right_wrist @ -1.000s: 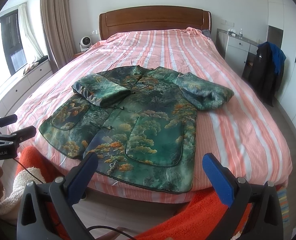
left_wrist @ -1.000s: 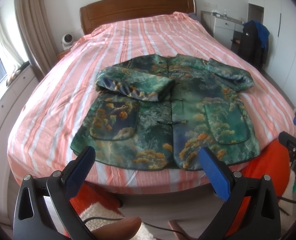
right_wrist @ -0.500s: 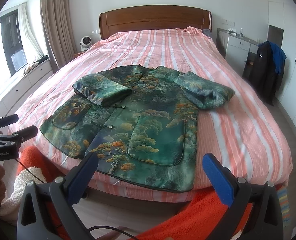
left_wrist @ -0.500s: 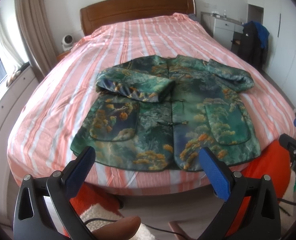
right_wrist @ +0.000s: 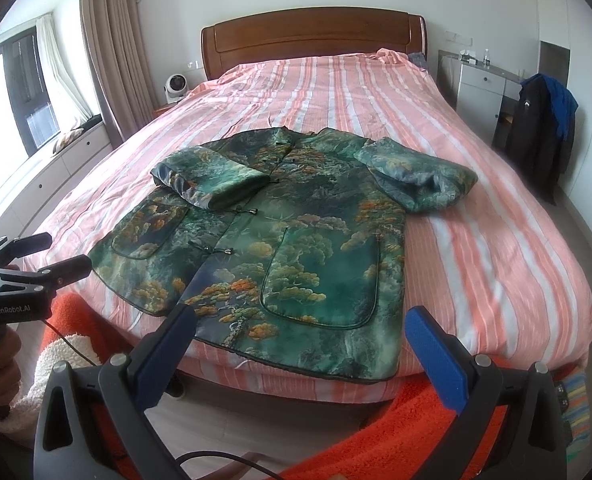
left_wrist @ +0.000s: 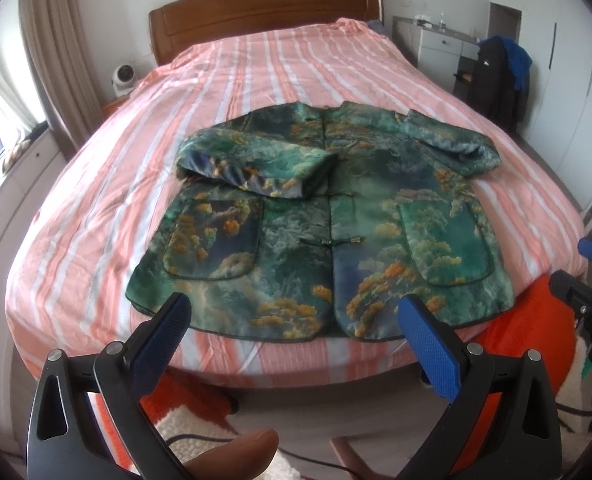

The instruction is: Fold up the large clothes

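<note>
While little has changed since the earlier frames, your left gripper and right gripper have edged slightly nearer the bed; both are spread wide and empty. The jacket lies flat at frame centre, its hem just above your fingertips, left sleeve folded inward. Its far collar is hard to make out.

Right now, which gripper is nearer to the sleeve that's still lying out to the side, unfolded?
Right. The right gripper hovers over the jacket's hem on the side of the unfolded sleeve. The left gripper is off the hem's opposite half, nearer the folded sleeve.
</note>
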`<state>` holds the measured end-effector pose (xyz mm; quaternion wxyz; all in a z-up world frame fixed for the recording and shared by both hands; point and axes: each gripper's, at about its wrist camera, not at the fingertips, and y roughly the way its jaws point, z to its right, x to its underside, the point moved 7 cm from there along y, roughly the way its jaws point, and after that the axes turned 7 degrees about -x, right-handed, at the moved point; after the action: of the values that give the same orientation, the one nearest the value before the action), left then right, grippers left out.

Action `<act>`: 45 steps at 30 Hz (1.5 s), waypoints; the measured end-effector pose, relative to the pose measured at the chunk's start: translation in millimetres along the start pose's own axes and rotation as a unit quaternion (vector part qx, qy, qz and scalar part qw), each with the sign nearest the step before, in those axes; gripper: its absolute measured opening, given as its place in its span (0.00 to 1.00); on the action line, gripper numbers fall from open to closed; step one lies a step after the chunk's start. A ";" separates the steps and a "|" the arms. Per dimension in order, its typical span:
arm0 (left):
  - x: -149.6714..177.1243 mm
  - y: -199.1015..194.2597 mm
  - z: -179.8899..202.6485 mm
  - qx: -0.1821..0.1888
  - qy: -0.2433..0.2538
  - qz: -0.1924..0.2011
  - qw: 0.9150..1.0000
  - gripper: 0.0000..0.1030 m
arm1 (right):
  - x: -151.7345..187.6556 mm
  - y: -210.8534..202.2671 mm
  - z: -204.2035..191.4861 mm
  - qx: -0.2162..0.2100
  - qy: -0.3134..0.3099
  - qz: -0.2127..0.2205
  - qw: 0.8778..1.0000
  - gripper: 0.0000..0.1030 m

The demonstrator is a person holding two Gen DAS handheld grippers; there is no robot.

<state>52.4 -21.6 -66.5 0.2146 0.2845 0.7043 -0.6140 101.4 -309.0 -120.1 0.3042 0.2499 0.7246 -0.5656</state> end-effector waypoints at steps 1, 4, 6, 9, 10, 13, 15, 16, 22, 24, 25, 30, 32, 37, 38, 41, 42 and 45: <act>-0.2 -0.8 1.1 0.001 0.002 0.001 1.000 1.00 | 0.3 -0.3 0.5 -0.001 0.001 0.000 1.000 1.00; -0.6 -1.1 3.2 0.005 0.006 0.000 1.000 1.00 | 0.0 -0.3 0.3 0.000 0.000 0.001 1.000 1.00; -0.3 -1.3 3.3 0.006 0.006 -0.001 1.000 1.00 | 0.0 -0.2 0.5 0.000 0.000 0.001 1.000 1.00; -0.6 -1.6 3.7 0.006 0.005 0.000 1.000 1.00 | -0.1 -0.3 0.6 -0.001 0.000 0.000 1.000 1.00; -0.6 -1.6 3.9 0.006 0.005 -0.001 1.000 1.00 | -0.3 0.0 0.1 -0.002 -0.001 0.000 1.000 1.00; -0.5 -1.5 3.4 0.007 0.006 -0.001 1.000 1.00 | -0.9 0.7 -2.1 -0.004 -0.002 -0.001 1.000 1.00; -0.1 -1.4 3.2 0.007 0.006 -0.003 1.000 1.00 | -1.3 0.9 -3.4 -0.005 -0.003 0.000 1.000 1.00; 0.0 -1.4 2.9 0.007 0.006 -0.004 1.000 1.00 | -1.6 0.7 -4.1 -0.006 -0.004 0.000 1.000 1.00; 0.2 -1.2 2.7 0.008 0.006 -0.004 1.000 1.00 | -1.8 0.9 -4.6 -0.006 -0.003 -0.001 1.000 1.00; 0.9 -1.1 3.4 0.009 0.007 -0.005 1.000 1.00 | -2.1 1.4 -5.2 -0.007 -0.003 -0.001 1.000 1.00; 1.0 -0.8 3.9 0.009 0.007 -0.006 1.000 1.00 | -1.8 1.0 -4.7 -0.007 -0.003 -0.001 1.000 1.00; 1.4 -0.6 5.7 0.009 0.010 -0.009 1.000 1.00 | -2.0 1.2 -4.6 -0.007 -0.003 -0.002 1.000 1.00; 1.6 0.0 5.8 0.010 0.010 -0.009 1.000 1.00 | -1.4 1.3 -5.3 -0.007 -0.003 -0.002 1.000 1.00; 2.1 1.1 5.8 0.011 0.010 -0.011 1.000 1.00 | -0.8 1.4 -4.5 -0.007 -0.003 -0.002 1.000 1.00; 2.0 1.1 5.5 0.011 0.011 -0.011 1.000 1.00 | -0.9 1.4 -5.0 -0.007 -0.003 -0.002 1.000 1.00; 2.4 1.9 5.3 0.011 0.011 -0.011 1.000 1.00 | -0.9 1.5 -3.9 -0.007 -0.003 -0.002 1.000 1.00; 2.5 1.9 5.4 0.011 0.011 -0.011 1.000 1.00 | -1.1 1.5 -4.9 -0.007 -0.003 -0.002 1.000 1.00; 3.8 2.7 5.4 0.012 0.011 -0.013 1.000 1.00 | -0.9 1.6 -3.9 -0.007 -0.003 -0.003 1.000 1.00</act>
<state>51.1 -26.2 -71.8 0.1961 0.2846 0.7029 -0.6217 102.6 -304.9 -119.9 0.3064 0.2440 0.7284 -0.5621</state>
